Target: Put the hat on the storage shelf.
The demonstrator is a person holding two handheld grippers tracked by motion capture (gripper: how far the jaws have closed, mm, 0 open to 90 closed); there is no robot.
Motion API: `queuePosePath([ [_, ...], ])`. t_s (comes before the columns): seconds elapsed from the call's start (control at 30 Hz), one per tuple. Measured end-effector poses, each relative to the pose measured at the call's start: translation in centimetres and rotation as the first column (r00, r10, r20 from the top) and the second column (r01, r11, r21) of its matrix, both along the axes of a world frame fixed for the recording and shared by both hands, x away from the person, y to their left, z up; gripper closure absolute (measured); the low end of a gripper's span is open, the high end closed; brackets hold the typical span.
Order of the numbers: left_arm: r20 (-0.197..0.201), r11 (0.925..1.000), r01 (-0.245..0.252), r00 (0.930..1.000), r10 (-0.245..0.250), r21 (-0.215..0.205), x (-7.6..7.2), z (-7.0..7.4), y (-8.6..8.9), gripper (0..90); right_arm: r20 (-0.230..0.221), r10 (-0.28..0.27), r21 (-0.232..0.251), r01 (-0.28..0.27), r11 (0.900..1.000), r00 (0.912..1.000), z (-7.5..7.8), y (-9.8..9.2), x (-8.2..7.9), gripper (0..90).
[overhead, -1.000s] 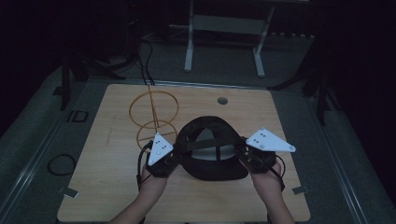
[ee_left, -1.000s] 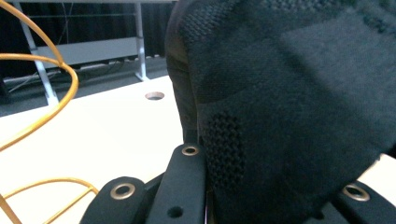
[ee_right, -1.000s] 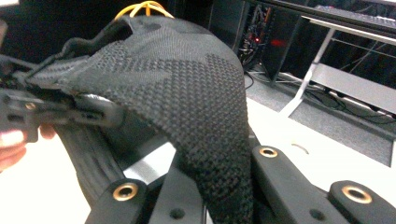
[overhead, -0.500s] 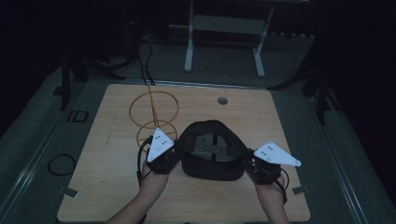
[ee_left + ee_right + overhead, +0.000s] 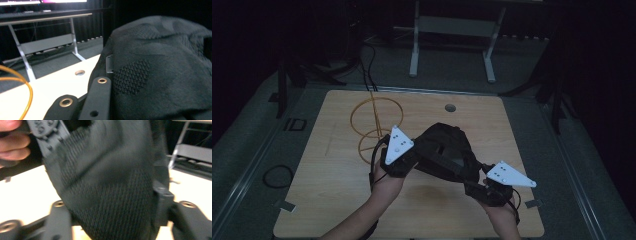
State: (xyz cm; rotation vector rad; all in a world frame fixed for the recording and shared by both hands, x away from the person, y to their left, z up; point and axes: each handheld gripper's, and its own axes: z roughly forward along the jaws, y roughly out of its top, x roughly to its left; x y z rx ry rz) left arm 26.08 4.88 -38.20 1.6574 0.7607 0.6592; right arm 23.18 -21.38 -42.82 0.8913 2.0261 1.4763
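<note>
Two tools, one cloth: which of them holds it?

Me: My left tool (image 5: 413, 163) is clamped on the left edge of the black knit piece (image 5: 447, 150) and carries that side above the tabletop (image 5: 337, 200). The cloth droops from there down to my right tool (image 5: 476, 186). That tool's jaws have just been opening and now stand apart, with knit hanging between them and, as far as I can judge, no pad pressing on it. The yellow wire stand (image 5: 373, 119) stands behind my left hand, clear of the cloth.

Reader: How should such a piece be expected to handle?

Me: I judge it light, soft and wholly limp. The open mesh (image 5: 132, 77) folds wherever it lacks support, so a single grip leaves the rest dangling. The weave looks coarse enough not to slip. It seems in little danger of breaking, though a jaw corner might snag a loop.

Reader: Where would you take hold of it?

Me: At a rim or doubled edge, pinching both layers, opposite the left grip, so the piece spreads between my hands
</note>
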Motion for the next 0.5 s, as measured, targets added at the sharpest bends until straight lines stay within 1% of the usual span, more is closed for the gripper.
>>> queuePosePath([
  [0.03,0.001,1.0000,0.000,1.0000,0.000,0.004,0.1,0.1,-0.2,89.2,-0.011,0.015,0.008,-0.015,1.000,0.9998,-0.2,0.0,-0.1,36.6],
  [0.13,-0.003,1.0000,0.008,1.0000,-0.008,0.005,0.5,0.5,-0.5,89.2,-0.021,0.044,-0.003,-0.044,0.999,0.9988,-0.7,-0.2,-0.4,28.6],
  [0.17,-0.003,1.0000,0.008,1.0000,-0.008,0.005,0.5,0.5,-0.5,89.2,-0.021,0.044,-0.003,-0.044,0.999,0.9988,-0.7,-0.2,-0.4,28.6],
  [0.2,0.002,0.9999,0.010,0.9999,-0.010,0.010,0.6,0.7,-0.6,89.1,-0.034,0.080,-0.017,-0.081,0.997,0.9962,-1.1,-0.6,-0.7,21.7],
  [0.23,0.002,0.9999,0.010,0.9999,-0.010,0.010,0.6,0.7,-0.6,89.1,-0.040,0.092,-0.019,-0.093,0.996,0.9950,-1.1,-0.8,-0.9,18.8],
  [0.27,-0.007,0.9998,0.020,0.9998,-0.020,0.003,0.7,0.7,-0.4,89.1,-0.048,0.107,-0.024,-0.108,0.994,0.9931,-1.2,-1.0,-1.0,17.2],
  [0.3,-0.008,0.9996,0.028,0.9996,-0.028,-0.005,0.7,0.7,-0.3,89.1,-0.049,0.127,-0.026,-0.128,0.991,0.9907,-1.3,-1.2,-1.3,17.2],
  [0.37,-0.003,0.9990,0.045,0.9990,-0.045,-0.002,0.6,0.6,-0.1,89.1,-0.049,0.165,-0.039,-0.167,0.985,0.9851,-1.4,-1.7,-2.0,18.1],
  [0.4,-0.003,0.9980,0.063,0.9980,-0.063,-0.007,0.5,0.5,0.1,89.1,-0.046,0.189,-0.050,-0.191,0.980,0.9809,-1.5,-2.1,-2.3,20.6],
  [0.43,-0.002,0.9977,0.067,0.9977,-0.067,-0.004,0.4,0.5,0.2,89.1,-0.033,0.203,-0.064,-0.204,0.977,0.9787,-1.5,-2.4,-2.8,22.4],
  [0.47,-0.005,0.9967,0.081,0.9967,-0.081,-0.003,0.4,0.4,0.4,89.1,-0.030,0.208,-0.071,-0.209,0.975,0.9777,-1.5,-2.8,-3.1,22.8],
  [0.5,-0.001,0.9960,0.089,0.9960,-0.089,-0.004,0.4,0.3,0.5,89.1,-0.028,0.216,-0.069,-0.217,0.974,0.9760,-1.5,-3.3,-3.5,25.9],
])
